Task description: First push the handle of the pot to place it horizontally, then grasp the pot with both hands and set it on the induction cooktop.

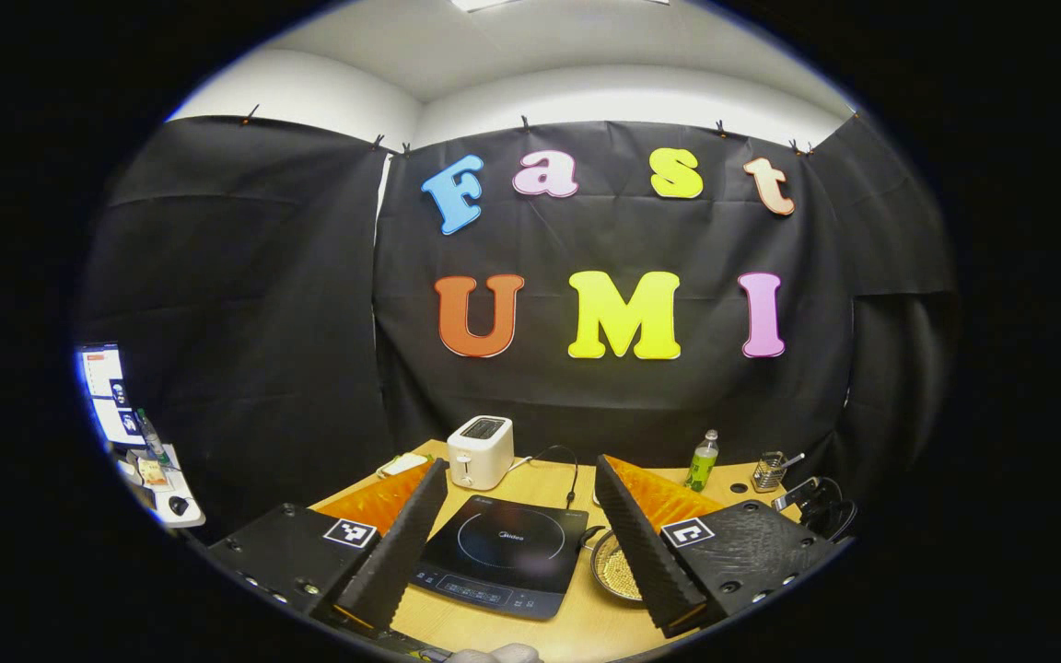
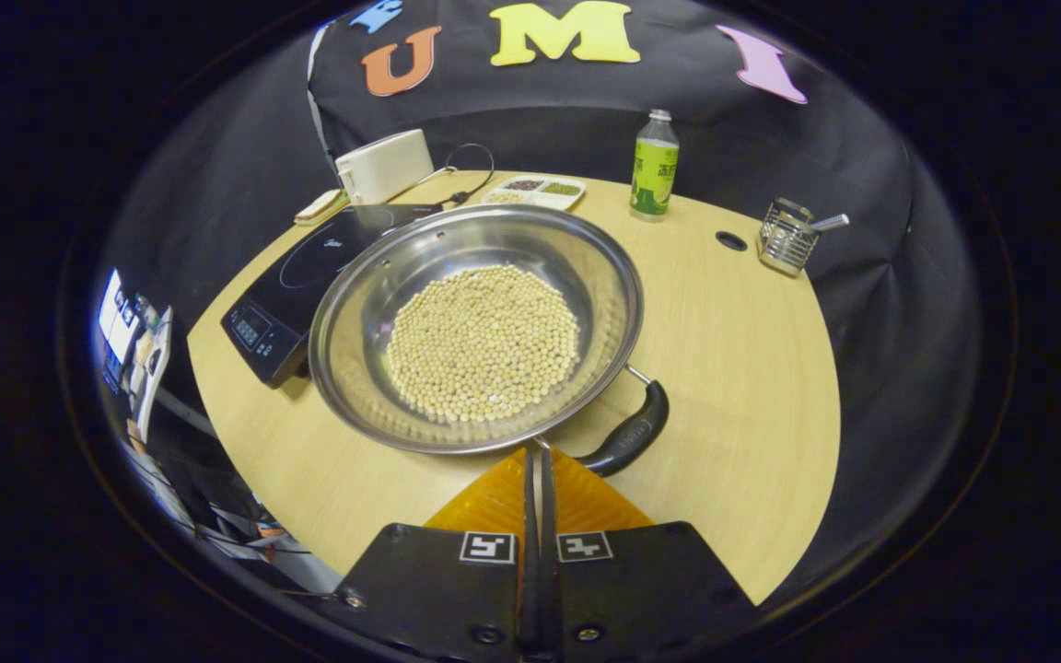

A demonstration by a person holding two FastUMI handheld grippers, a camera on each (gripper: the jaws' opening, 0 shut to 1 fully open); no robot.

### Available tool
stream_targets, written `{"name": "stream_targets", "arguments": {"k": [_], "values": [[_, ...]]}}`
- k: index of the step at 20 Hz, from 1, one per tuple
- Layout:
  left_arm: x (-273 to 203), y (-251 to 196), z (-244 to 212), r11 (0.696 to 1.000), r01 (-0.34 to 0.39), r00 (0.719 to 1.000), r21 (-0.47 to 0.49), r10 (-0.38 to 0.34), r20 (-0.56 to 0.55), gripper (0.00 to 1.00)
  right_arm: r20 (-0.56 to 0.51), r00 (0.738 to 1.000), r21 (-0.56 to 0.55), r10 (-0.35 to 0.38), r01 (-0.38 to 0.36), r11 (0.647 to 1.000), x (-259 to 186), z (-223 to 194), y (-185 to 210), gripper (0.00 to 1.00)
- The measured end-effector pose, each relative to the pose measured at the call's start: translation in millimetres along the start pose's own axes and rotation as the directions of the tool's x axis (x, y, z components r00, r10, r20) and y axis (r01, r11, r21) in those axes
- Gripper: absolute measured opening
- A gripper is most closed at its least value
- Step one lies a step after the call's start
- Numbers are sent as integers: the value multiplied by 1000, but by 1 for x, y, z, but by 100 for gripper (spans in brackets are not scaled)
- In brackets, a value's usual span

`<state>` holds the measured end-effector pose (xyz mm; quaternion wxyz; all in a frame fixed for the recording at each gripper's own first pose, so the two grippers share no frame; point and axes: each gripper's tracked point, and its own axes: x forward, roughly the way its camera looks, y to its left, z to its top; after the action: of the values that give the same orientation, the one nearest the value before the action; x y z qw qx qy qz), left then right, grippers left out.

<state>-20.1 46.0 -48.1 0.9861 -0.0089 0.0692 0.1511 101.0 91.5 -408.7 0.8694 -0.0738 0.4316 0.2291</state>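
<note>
In the right gripper view a steel pot (image 2: 360, 304) holding pale beans (image 2: 483, 341) rests on the wooden table, its left rim over the edge of the black induction cooktop (image 2: 309, 262). Its black handle (image 2: 634, 433) points toward the near right. My right gripper (image 2: 536, 458) is shut, its tips at the pot's near rim just left of the handle's root. In the left gripper view my left gripper (image 1: 521, 462) stands open above the table, with the cooktop (image 1: 503, 552) between its fingers. Part of the pot (image 1: 599, 554) peeks out behind the right finger.
A white toaster (image 2: 383, 164) with its cable stands behind the cooktop. A small divided tray (image 2: 535, 191), a green bottle (image 2: 655, 166) and a wire utensil holder (image 2: 784, 238) line the back of the table (image 2: 752, 368). A desk with a screen (image 1: 107, 396) sits far left.
</note>
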Motion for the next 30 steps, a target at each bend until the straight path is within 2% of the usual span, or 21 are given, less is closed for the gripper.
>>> {"name": "stream_targets", "arguments": {"k": [2, 3, 5, 6, 8, 10, 11, 17, 20, 21, 22, 26, 27, 30], "values": [[4, -5, -3, 1000, -14, 1000, -4, 14, -4, 96, -7, 1000, -33, -2, 2, 999, 4, 5, -14, 0], [6, -9, -6, 1000, -21, 1000, -6, 21, -7, 96, -11, 1000, -45, -2, 2, 999, 6, 7, -21, 4], [11, -15, -11, 999, -39, 999, -15, 39, -12, 96, -15, 1000, -67, -3, 2, 998, 8, 12, -34, 0], [12, -17, -12, 999, -50, 999, -19, 50, -15, 96, -19, 1000, -80, -1, -1, 997, 9, 14, -39, 4], [13, -19, -16, 997, -76, 997, -23, 75, -20, 96, -18, 1000, -102, 1, -3, 995, 12, 21, -51, 4], [15, -23, -16, 995, -93, 995, -25, 92, -23, 96, -13, 1000, -121, -3, 1, 993, 16, 26, -61, 0], [16, -25, -15, 995, -95, 995, -23, 94, -20, 96, -8, 1000, -125, -6, 5, 992, 17, 29, -66, 4], [14, -33, -18, 997, -79, 997, -10, 78, -27, 96, 13, 1000, -99, -27, 28, 995, 16, 29, -75, 4], [12, -30, -21, 998, -56, 998, -9, 56, -35, 96, 32, 998, -57, -47, 48, 997, 4, 23, -73, 4], [11, -30, -21, 999, -44, 998, -6, 44, -36, 96, 43, 997, -47, -58, 60, 997, -3, 22, -71, 0], [10, -29, -23, 1000, -31, 999, -4, 31, -38, 96, 56, 996, -38, -71, 73, 997, -11, 20, -68, 4], [7, -29, -24, 999, 54, 998, 2, -54, -32, 96, 117, 985, -10, -127, 129, 992, -46, 17, -55, 0], [7, -28, -24, 997, 80, 996, -3, -80, -31, 96, 133, 982, 8, -135, 136, 991, -57, 16, -50, 4], [5, -30, -25, 988, 157, 987, -1, -157, -28, 96, 181, 971, 76, -155, 143, 987, -89, 11, -36, 2]]}}
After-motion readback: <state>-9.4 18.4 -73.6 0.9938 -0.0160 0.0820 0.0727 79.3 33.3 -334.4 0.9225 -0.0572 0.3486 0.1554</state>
